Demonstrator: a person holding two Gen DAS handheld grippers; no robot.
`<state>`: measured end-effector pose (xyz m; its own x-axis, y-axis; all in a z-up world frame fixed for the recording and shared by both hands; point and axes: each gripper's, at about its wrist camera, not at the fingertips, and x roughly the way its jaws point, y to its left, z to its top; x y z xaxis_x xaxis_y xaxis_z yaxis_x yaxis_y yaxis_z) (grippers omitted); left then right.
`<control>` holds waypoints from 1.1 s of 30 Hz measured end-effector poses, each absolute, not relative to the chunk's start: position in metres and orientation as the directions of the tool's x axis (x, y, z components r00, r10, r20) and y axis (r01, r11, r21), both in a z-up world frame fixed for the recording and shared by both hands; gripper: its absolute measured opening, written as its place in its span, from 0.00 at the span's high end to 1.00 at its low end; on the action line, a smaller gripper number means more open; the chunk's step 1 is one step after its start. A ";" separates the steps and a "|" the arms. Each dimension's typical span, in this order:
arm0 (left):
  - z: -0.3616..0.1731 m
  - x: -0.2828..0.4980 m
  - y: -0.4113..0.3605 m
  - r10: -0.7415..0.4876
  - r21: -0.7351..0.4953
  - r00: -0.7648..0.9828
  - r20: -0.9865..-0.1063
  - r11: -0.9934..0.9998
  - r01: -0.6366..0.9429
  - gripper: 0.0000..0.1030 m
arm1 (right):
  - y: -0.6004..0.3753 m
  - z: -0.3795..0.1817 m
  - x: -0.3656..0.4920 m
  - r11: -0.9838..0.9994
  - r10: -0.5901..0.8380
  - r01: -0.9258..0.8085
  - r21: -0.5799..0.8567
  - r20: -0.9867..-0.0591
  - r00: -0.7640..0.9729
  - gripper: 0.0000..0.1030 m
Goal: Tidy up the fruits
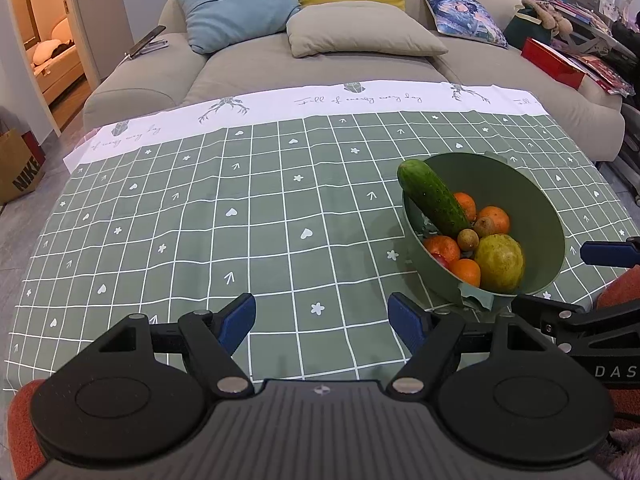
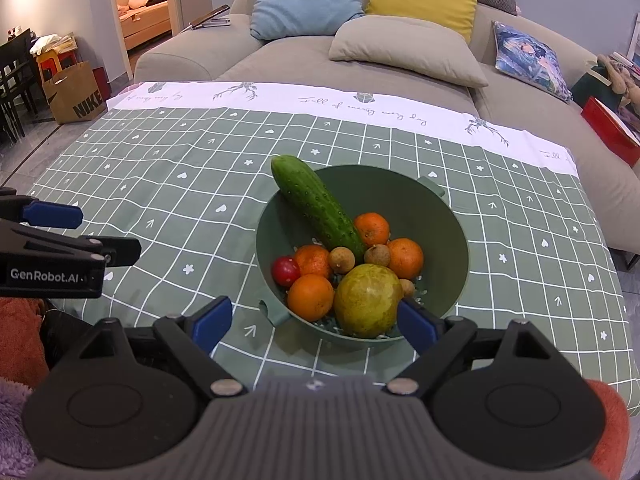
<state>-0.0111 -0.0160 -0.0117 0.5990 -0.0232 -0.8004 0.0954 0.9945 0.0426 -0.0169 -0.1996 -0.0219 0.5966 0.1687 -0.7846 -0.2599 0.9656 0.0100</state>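
Note:
A green bowl (image 2: pixel 440 240) stands on the checked green tablecloth (image 2: pixel 180 184). In it lie a cucumber (image 2: pixel 316 204) leaning over the far left rim, several oranges (image 2: pixel 310 296), a large yellow-green fruit (image 2: pixel 366 300), small brown fruits (image 2: pixel 340 260) and a small red fruit (image 2: pixel 285 270). My right gripper (image 2: pixel 316 324) hangs open over the bowl's near rim, nothing gripped. My left gripper (image 1: pixel 322 322) is open above bare cloth, left of the bowl (image 1: pixel 532 200). The cucumber (image 1: pixel 434 196) shows there too.
A grey sofa (image 2: pixel 304 60) with blue, yellow, beige and printed cushions sits behind the table. A paper bag (image 2: pixel 74 96) stands on the floor at left. A red box (image 1: pixel 554 62) and clutter lie at the sofa's right end. The cloth's left half holds nothing.

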 end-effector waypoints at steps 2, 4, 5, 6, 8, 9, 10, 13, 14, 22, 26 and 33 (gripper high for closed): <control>-0.012 -0.011 -0.016 -0.023 0.043 0.599 -0.800 0.995 0.095 0.14 | -0.200 -0.022 -0.017 0.966 0.169 -0.260 0.010 -0.784 0.597 0.16; -0.012 -0.011 -0.016 -0.023 0.042 0.599 -0.800 0.995 0.095 0.14 | -0.200 -0.022 -0.017 0.966 0.169 -0.260 0.010 -0.785 0.597 0.16; -0.012 -0.011 -0.016 -0.024 0.042 0.599 -0.800 0.995 0.096 0.14 | -0.200 -0.022 -0.017 0.966 0.168 -0.260 0.009 -0.785 0.597 0.15; -0.012 -0.011 -0.016 -0.023 0.043 0.599 -0.801 0.995 0.095 0.14 | -0.200 -0.022 -0.017 0.966 0.168 -0.260 0.009 -0.784 0.597 0.14; -0.012 -0.011 -0.016 -0.023 0.043 0.600 -0.800 0.995 0.095 0.14 | -0.199 -0.021 -0.017 0.966 0.168 -0.260 0.007 -0.782 0.600 0.13; -0.011 -0.012 -0.016 -0.023 0.043 0.601 -0.799 0.994 0.096 0.14 | -0.200 -0.021 -0.017 0.966 0.167 -0.260 0.007 -0.782 0.600 0.13; -0.011 -0.012 -0.016 -0.023 0.043 0.602 -0.798 0.994 0.096 0.14 | -0.200 -0.022 -0.017 0.966 0.167 -0.260 0.006 -0.782 0.600 0.13; -0.011 -0.011 -0.015 -0.024 0.043 0.600 -0.799 0.994 0.097 0.14 | -0.199 -0.022 -0.017 0.965 0.168 -0.261 0.007 -0.784 0.598 0.13; -0.011 -0.011 -0.015 -0.024 0.043 0.600 -0.800 0.994 0.096 0.14 | -0.200 -0.022 -0.017 0.965 0.167 -0.261 0.007 -0.784 0.597 0.13; -0.012 -0.011 -0.015 -0.022 0.044 0.599 -0.800 0.994 0.096 0.14 | -0.200 -0.023 -0.016 0.965 0.167 -0.261 0.008 -0.787 0.594 0.13; -0.012 -0.011 -0.015 -0.022 0.044 0.600 -0.800 0.994 0.095 0.14 | -0.200 -0.023 -0.016 0.965 0.167 -0.261 0.008 -0.787 0.593 0.13; -0.012 -0.011 -0.014 -0.022 0.044 0.599 -0.800 0.994 0.095 0.14 | -0.200 -0.023 -0.016 0.965 0.167 -0.261 0.008 -0.787 0.593 0.12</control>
<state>-0.0111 -0.0144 -0.0121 0.5994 -0.0222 -0.8001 0.0953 0.9945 0.0439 -0.0161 -0.1996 -0.0228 0.5934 0.1672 -0.7873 -0.2609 0.9653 0.0084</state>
